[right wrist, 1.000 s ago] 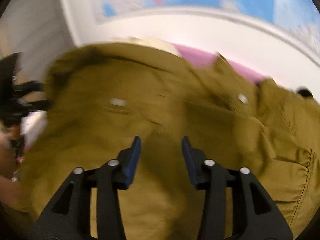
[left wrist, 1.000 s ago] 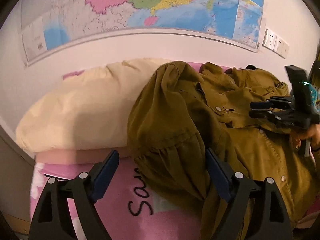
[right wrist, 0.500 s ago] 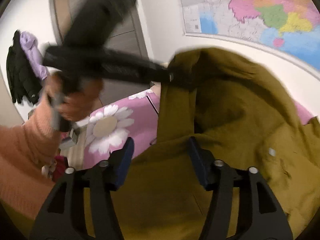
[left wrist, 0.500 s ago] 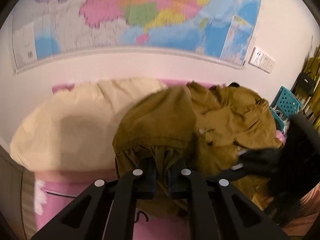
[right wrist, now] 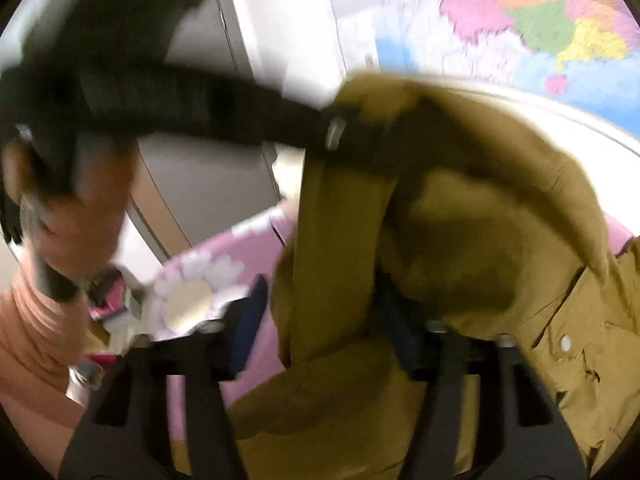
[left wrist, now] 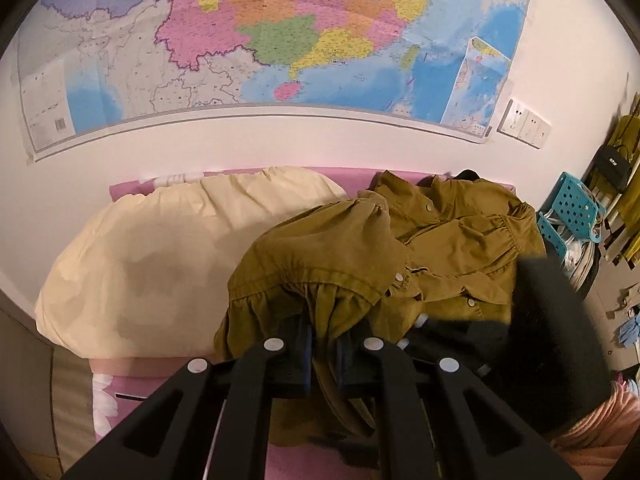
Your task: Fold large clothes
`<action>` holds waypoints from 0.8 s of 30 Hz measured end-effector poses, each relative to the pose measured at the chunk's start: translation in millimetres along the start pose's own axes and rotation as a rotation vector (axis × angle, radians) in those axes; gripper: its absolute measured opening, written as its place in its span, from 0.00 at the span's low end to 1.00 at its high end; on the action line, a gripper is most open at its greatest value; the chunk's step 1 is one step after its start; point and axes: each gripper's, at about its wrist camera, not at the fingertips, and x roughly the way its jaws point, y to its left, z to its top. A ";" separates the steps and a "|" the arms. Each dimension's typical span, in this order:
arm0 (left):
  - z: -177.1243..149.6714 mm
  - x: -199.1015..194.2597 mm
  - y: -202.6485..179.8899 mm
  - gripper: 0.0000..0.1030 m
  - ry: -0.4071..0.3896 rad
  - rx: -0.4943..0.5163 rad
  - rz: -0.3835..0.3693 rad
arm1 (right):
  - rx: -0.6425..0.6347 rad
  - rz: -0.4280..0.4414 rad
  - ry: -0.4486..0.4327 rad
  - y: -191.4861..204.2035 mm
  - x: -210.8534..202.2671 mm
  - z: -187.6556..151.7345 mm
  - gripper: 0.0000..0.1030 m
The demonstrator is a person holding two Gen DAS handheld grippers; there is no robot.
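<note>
so we have the olive jacket (left wrist: 448, 236) heaped on the bed (left wrist: 120, 396), right of the cream pillow (left wrist: 160, 260). our left tongs (left wrist: 324, 356) pinch its hem to lift it; our right tongs (right wrist: 320, 320), just closing, straddle a fold without clear contact.

The left wrist view looks down past its fingers (left wrist: 296, 354) at the bed (left wrist: 120, 396) and map (left wrist: 280, 40). The right wrist view sits very close, facing left. Both share the brown jacket (left wrist: 352, 248).
</note>
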 end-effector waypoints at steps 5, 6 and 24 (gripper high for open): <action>11.5 -29.3 11.4 0.35 -0.090 -0.063 -0.031 | 0.138 0.229 -0.113 -22.6 -24.7 27.6 0.06; 13.8 -46.0 17.2 0.56 -0.149 -0.089 -0.057 | 0.187 0.288 -0.164 -33.7 -40.8 39.7 0.06; -37.6 53.7 -56.3 0.70 -0.032 0.183 -0.039 | 0.480 -0.059 -0.002 -191.7 -203.9 -48.3 0.39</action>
